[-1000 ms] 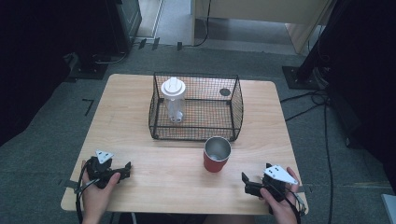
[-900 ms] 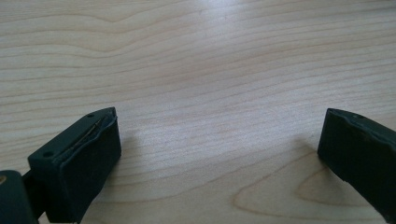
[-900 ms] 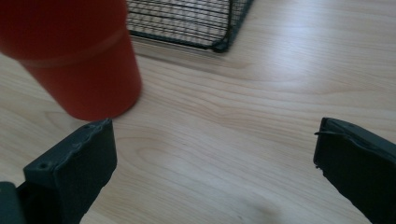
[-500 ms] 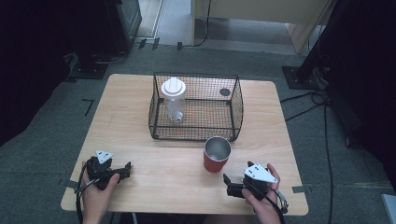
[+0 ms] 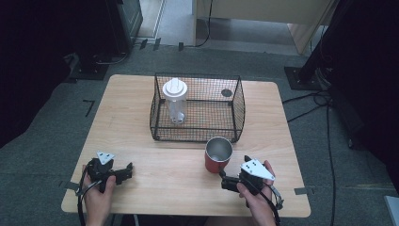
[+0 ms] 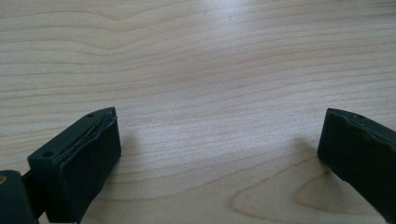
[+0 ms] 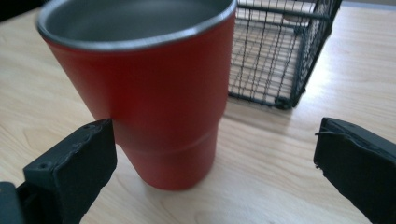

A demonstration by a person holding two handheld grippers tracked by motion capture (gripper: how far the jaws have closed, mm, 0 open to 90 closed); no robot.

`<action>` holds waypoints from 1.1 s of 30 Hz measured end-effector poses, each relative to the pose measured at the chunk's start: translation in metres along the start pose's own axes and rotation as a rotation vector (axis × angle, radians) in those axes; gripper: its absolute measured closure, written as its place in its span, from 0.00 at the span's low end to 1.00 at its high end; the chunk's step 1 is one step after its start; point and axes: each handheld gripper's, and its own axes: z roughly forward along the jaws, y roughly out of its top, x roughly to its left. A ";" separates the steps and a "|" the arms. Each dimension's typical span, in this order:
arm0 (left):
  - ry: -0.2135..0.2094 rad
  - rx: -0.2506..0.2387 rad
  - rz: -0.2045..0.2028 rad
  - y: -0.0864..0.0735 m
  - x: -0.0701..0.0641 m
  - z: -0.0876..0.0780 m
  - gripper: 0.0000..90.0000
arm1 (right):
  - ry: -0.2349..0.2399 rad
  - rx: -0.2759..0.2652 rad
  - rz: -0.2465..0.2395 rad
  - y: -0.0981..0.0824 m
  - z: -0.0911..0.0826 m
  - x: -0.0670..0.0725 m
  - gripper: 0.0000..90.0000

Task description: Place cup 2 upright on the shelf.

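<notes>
The right gripper (image 7: 215, 154) is wide open, right next to the red cup (image 7: 144, 88). It has not grabbed it yet, maybe barely touching. Grabbing comes next.

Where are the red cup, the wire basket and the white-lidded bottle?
red cup (image 7: 154, 107), right gripper view, on its red side wall.
wire basket (image 5: 239, 113), high view, on its right mesh wall.
white-lidded bottle (image 5: 174, 88), high view, on its lid.

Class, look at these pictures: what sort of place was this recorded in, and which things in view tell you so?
Probably a lab or workshop set up for recording, not a home. A bare wooden table stands on grey carpet, with cables trailing over the floor and dark equipment stands around it; a person works a right hand-held gripper there.
</notes>
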 end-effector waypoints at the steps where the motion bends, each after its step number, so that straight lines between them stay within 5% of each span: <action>1: 0.000 0.000 0.000 0.000 0.000 0.000 0.00 | 0.003 -0.009 -0.002 0.001 0.001 0.002 0.00; 10: 0.000 -0.001 0.000 0.000 0.000 0.000 0.00 | 0.027 -0.021 -0.015 0.009 0.012 0.016 0.00; 20: 0.005 0.002 -0.004 0.000 -0.001 0.000 0.00 | -0.017 -0.033 -0.046 0.012 0.036 0.035 0.02; 25: 0.005 0.002 -0.004 0.000 -0.001 0.000 0.00 | -0.056 -0.037 -0.007 0.016 0.042 0.038 0.07; 33: 0.006 0.002 -0.004 0.000 -0.001 0.000 0.00 | -0.043 -0.032 -0.022 0.018 0.045 0.037 0.08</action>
